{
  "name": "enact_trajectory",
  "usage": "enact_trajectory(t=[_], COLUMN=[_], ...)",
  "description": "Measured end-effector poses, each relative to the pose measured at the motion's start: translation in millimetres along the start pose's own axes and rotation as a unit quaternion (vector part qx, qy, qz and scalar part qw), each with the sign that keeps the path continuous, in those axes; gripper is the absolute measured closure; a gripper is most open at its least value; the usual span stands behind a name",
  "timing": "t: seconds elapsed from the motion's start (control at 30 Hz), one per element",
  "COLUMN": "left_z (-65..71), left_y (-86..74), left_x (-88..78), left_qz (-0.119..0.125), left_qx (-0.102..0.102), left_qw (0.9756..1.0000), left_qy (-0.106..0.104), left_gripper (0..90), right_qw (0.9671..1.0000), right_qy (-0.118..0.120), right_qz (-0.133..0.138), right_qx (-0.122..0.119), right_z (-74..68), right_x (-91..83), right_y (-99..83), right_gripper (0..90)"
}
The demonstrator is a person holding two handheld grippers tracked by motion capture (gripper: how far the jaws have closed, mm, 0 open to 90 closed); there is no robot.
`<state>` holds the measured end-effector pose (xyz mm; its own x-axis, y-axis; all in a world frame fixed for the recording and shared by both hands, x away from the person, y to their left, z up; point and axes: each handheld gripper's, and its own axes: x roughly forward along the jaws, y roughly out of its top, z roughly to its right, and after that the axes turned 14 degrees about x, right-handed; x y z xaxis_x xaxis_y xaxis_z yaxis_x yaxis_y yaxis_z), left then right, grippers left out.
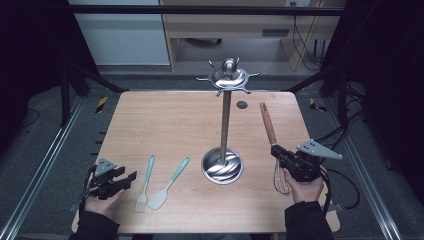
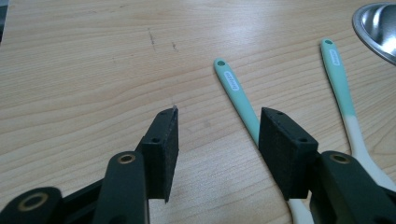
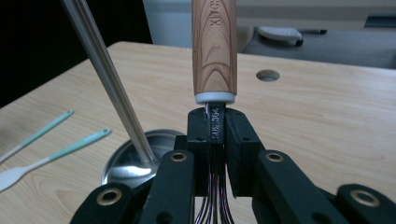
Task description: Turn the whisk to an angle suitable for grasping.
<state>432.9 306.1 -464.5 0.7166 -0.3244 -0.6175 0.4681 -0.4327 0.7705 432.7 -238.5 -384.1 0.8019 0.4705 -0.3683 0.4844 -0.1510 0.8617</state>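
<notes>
**Whisk up in the right claw, left claw idle**

Clamped tight in the right claw (image 1: 286, 159): a wire whisk with a wooden handle (image 1: 268, 124), gripped at the steel neck just under the handle's pale collar. Seen clearly in the right gripper view, both pads pressed on that stamped metal neck (image 3: 215, 122), wooden handle rising straight ahead, wire loops trailing back between the jaws. From the high view, held over the light wooden worktop (image 1: 160, 115) at about 4 o'clock, handle aimed toward 12, wire head back by the hand.

Just at 9 o'clock of the whisk: a shiny steel utensil stand (image 1: 223, 165), round dished base, slim upright pole, hooked crown on top.

Over at 8 o'clock, the left claw (image 1: 120, 181) released, jaws spread with only bare wood between them. Flat on the worktop just beside it, toward 3 o'clock: a teal-handled pastry brush (image 1: 145, 186) and a teal-handled white spatula (image 1: 169, 184), side by side, handles pointing away toward 12 to 1 o'clock, untouched.
</notes>
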Motion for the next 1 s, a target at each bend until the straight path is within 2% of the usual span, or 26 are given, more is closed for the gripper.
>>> enact_trajectory(t=[0.33,0.4,0.63,1.0], left_z=[-0.4,-0.4,-0.6,0.0], left_y=[0.1,0.2,0.4,0.8], left_x=[0.1,0.0,-0.1,0.9], left_qz=[0.003,0.004,0.007,0.004], left_qx=[-0.003,-0.003,-0.004,-0.001], left_qw=[1.0,1.0,1.0,1.0], left_qy=[-0.001,-0.001,-0.002,-0.001], left_gripper=[47.5,47.5,47.5,47.5], right_qw=[0.9985,0.9984,0.9959,0.9931], right_qy=[0.022,0.023,0.045,0.061], right_qz=[0.046,0.049,0.069,0.09], right_qx=[-0.017,-0.019,-0.037,-0.044], right_z=[-5.4,-6.0,-13.0,-22.8], right_x=[-15.6,-16.5,-23.5,-29.9], right_y=[9.4,9.9,15.8,21.0], right_gripper=[81.3,81.3,81.2,81.3])
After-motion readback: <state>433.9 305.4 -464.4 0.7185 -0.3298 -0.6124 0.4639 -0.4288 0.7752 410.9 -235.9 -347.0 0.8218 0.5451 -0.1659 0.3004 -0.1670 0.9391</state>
